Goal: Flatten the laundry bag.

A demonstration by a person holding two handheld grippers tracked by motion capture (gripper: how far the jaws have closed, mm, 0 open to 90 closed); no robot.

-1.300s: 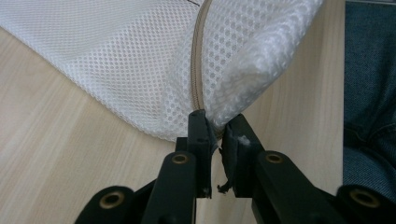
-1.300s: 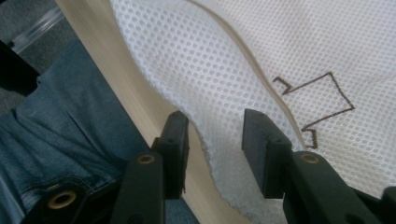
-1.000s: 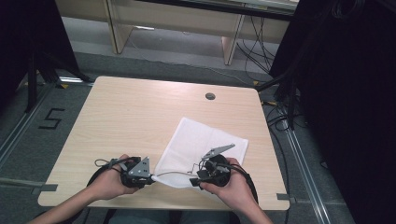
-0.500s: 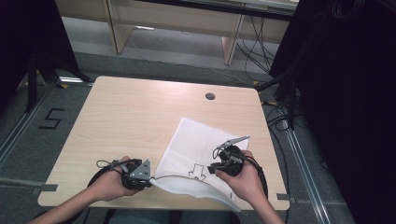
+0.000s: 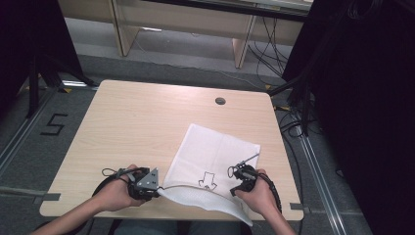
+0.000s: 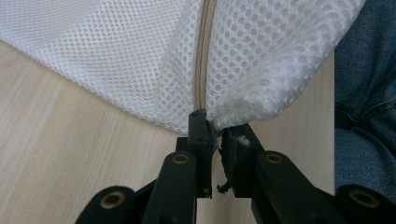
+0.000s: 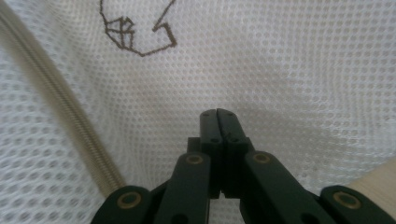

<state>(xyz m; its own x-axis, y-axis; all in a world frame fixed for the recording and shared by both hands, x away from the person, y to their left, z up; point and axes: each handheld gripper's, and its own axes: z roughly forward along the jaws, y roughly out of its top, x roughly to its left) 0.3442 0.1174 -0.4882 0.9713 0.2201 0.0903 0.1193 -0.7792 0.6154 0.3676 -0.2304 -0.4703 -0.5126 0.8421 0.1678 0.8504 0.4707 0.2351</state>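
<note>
The white mesh bag [image 5: 210, 166] lies at the table's [image 5: 147, 117] near-right, its near edge overhanging the table edge; your left gripper [image 6: 215, 126] pinches its zipper-end corner, your right gripper [image 7: 217, 113] rests closed on the mesh, with bare tabletop beyond.

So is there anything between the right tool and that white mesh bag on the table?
Nothing visible. The right tool sits directly over the mesh bag with its jaws pressed together, apparently empty. The left tool already pinches the bag's corner beside the zipper.
</note>
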